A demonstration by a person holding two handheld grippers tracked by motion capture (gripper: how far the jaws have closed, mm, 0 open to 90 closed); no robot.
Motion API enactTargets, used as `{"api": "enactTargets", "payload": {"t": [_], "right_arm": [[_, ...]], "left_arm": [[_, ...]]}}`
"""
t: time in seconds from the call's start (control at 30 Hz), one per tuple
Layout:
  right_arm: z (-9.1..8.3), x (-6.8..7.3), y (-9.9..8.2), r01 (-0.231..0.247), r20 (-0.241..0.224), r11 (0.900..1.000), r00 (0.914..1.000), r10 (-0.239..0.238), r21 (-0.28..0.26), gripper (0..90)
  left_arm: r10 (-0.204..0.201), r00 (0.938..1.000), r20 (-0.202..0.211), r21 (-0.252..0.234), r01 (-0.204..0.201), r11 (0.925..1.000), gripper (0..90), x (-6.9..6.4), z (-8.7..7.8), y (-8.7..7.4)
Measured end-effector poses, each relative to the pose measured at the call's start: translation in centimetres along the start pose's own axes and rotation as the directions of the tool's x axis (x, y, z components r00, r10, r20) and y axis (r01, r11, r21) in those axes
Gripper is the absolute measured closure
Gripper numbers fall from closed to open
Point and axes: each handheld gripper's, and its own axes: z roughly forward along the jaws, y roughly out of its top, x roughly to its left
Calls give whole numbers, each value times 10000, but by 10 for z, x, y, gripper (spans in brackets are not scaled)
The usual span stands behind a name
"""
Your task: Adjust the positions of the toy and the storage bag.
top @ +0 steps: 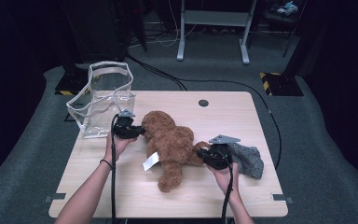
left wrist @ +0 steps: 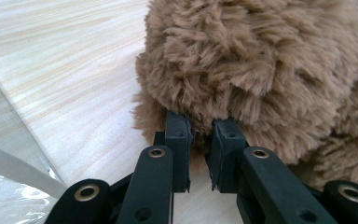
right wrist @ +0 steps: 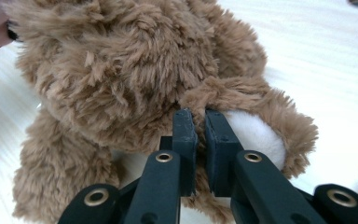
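Observation:
A brown teddy bear (top: 170, 142) lies on the wooden table (top: 223, 116), head toward the far left, one leg toward the front. My left gripper (top: 142, 130) is at the bear's head. In the left gripper view its jaws stand close together, and the gripper (left wrist: 201, 122) is shut on the bear (left wrist: 261, 60), its tips buried in the fur. My right gripper (top: 200, 153) is at the bear's right side. In the right gripper view it (right wrist: 200, 114) is shut on a tuft of the bear (right wrist: 121, 70) beside a white foot sole (right wrist: 254, 133).
A clear plastic bag (top: 105, 95) stands open at the table's far left corner, just behind my left hand; its edge (left wrist: 4, 163) lies close to the left gripper. A grey knitted cloth (top: 249, 158) lies right of my right gripper. A white tag (top: 150, 161) sticks out of the bear.

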Motion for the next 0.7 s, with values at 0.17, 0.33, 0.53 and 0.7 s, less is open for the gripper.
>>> {"api": "enactTargets", "payload": {"t": [0.17, 0.33, 0.53, 0.7], "right_arm": [[4, 8, -10, -15, -165, 9999, 9999, 18, 166, 842], [10, 15, -21, -17, -396, 9993, 9992, 32, 374, 841], [17, 18, -30, 14, -142, 9982, 9999, -5, 593, 782], [6, 9, -26, -109, 272, 9994, 9996, 100, 317, 597]], "left_arm": [[-79, 9995, -315, 192, 85, 9998, 785, -1, 3, 2], [-345, 9984, -448, 295, 359, 9989, 775, 1, 5, 0], [-718, 9942, -795, 344, 747, 9966, 589, 2, 2, -1], [-1304, 9864, -1001, 387, 1348, 9901, 423, 0, -3, 0]]}}
